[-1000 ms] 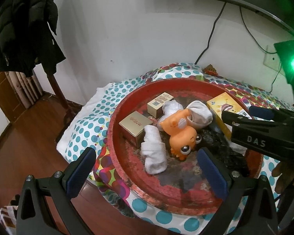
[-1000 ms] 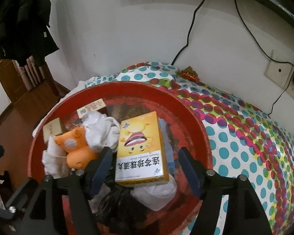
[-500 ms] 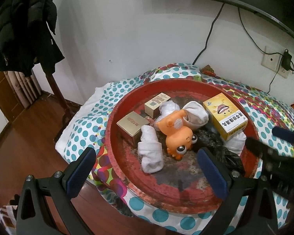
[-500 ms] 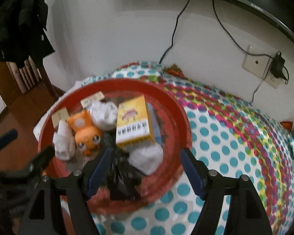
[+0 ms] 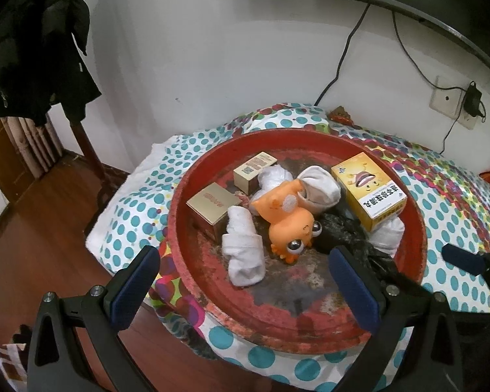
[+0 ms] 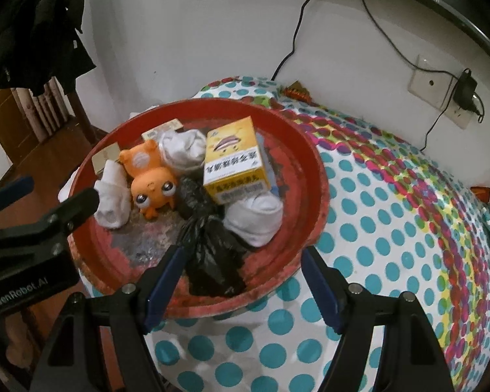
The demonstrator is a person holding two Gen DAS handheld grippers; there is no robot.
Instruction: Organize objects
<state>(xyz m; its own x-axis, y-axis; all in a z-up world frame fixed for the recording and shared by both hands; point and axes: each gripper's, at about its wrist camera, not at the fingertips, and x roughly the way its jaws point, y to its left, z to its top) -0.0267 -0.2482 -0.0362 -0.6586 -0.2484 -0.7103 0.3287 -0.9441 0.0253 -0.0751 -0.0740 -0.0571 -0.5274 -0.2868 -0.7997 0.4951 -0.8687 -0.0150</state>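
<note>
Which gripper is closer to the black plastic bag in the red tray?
Right. The right gripper hangs open just above the black plastic bag at the tray's near rim. The left gripper is open too, farther off, over the tray's near edge beside the rolled socks.

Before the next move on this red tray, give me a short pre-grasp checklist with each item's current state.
1. Left gripper open and empty: ok.
2. Right gripper open, nothing pinched: ok; the black bag lies just beyond its fingers.
3. Yellow box set down in the red tray: ok, resting tilted on a white sock.
4. Orange toy clear to grasp: not ok, socks crowd it.
5. Grippers apart from each other: ok.
6. Sorting destination visible: cannot tell.
</note>
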